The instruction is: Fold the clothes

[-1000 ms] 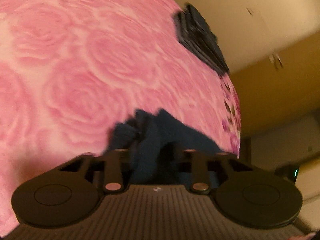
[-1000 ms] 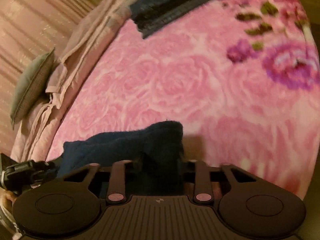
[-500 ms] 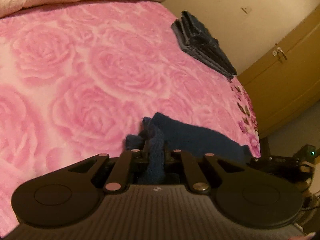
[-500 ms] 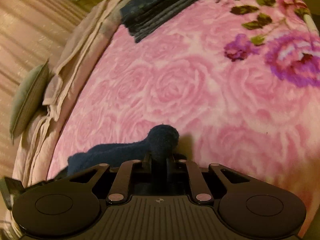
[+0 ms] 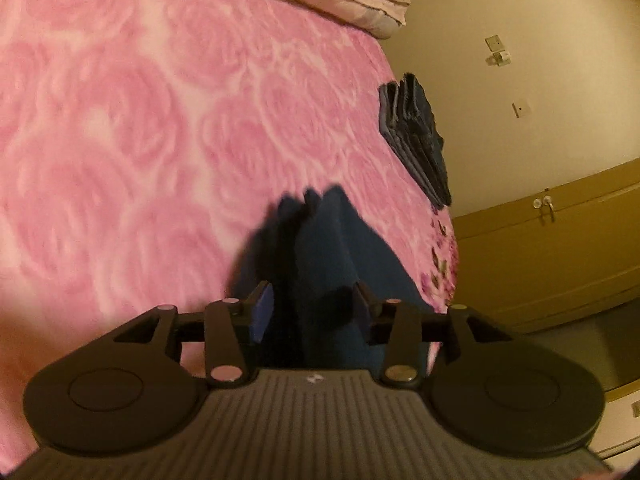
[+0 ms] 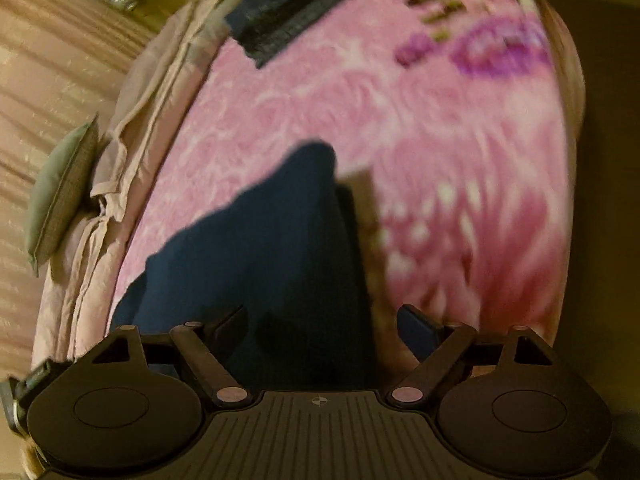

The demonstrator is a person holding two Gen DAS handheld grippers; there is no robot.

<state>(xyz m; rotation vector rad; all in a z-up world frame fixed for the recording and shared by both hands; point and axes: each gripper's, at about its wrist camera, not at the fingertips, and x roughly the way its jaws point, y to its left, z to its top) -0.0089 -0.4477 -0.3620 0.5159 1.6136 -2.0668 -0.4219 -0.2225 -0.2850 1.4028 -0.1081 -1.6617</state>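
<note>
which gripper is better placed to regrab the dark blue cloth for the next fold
Probably the left. The left gripper is open with bunched folds of the dark blue cloth lying between its pads. The right gripper is open wider, and the cloth sits toward its left pad. The margin is small.

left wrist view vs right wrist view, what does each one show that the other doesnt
Only the left wrist view shows the cream wall with its switch plates and the yellow-brown cabinet beside the bed.

Only the right wrist view shows the grey-green cushion, the striped pink curtain and the purple flower print on the blanket.

Both show the pink rose blanket, the dark blue garment lying between open jaws of the left gripper and right gripper, the stack of folded dark clothes and the pale pink bedding at the bed's edge.
</note>
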